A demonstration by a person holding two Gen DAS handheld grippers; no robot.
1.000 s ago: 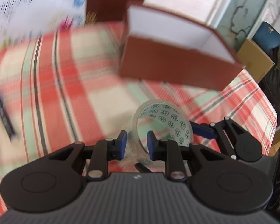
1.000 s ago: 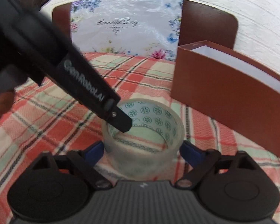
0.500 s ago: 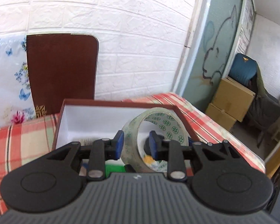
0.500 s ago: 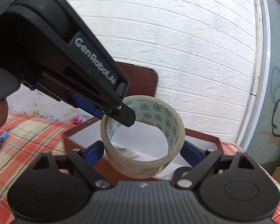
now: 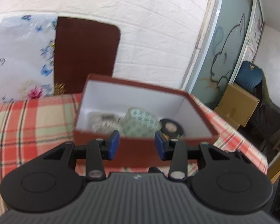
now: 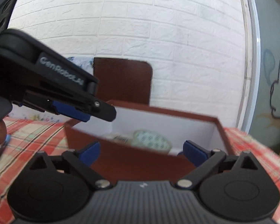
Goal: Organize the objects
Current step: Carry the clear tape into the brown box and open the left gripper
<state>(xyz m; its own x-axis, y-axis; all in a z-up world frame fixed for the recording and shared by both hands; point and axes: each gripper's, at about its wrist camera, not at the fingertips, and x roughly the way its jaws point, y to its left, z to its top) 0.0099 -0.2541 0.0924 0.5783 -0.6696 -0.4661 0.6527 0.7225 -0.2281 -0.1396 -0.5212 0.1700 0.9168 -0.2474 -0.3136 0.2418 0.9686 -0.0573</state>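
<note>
A brown box [image 5: 201, 110] with a white inside stands on the plaid tablecloth; it also shows in the right wrist view [image 6: 140, 160]. A clear tape roll [image 5: 141, 124] with green print lies inside it, seen too in the right wrist view [image 6: 152, 141]. A black tape roll [image 5: 170, 128] and a pale packet [image 5: 104, 121] lie beside it. My left gripper [image 5: 137, 147] is open and empty, just in front of the box's near wall. My right gripper [image 6: 141, 152] is open and empty at the near wall. The left gripper's body [image 6: 46, 85] hangs at the left of the right wrist view.
A dark brown chair back [image 5: 85, 54] stands behind the table against a white brick wall. A flowered sheet [image 5: 18, 59] covers the chair at left. Cardboard boxes [image 5: 237, 108] and a blue chair [image 5: 250, 76] stand on the floor at right. The table edge [image 5: 259, 160] drops off at right.
The left gripper let go of the clear tape roll, which now lies inside the box. Its jaws opened and it pulled back from over the box. The right gripper also drew back.
</note>
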